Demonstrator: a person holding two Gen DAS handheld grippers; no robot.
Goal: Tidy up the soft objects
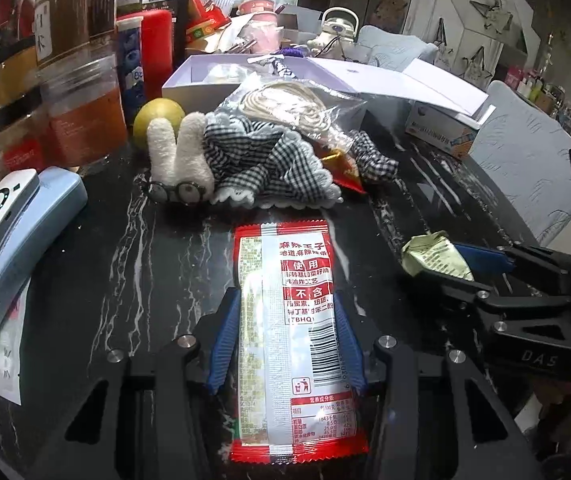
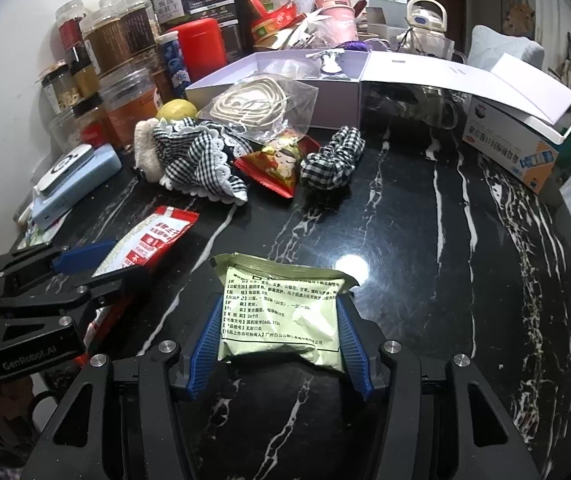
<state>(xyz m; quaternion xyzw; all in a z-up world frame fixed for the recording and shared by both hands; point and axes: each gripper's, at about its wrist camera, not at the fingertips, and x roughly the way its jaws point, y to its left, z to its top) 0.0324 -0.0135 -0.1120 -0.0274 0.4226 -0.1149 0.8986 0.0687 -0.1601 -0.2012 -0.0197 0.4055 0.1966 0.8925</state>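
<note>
Gripping a red snack packet lengthwise, the left tongs are pinching its sides, while the right tongs are pinching a pale green sachet the same way. Both packets are sitting low over the dark marble surface. Ahead of both tongs, a plush rabbit and gingham cloth are lying heaped. Slick film could be slipping from the ribbed pads if the squeeze is loosening.

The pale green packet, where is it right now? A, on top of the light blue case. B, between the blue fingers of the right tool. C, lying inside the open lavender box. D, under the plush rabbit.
B: the pale green packet sits between the right tool's blue fingers.
</note>
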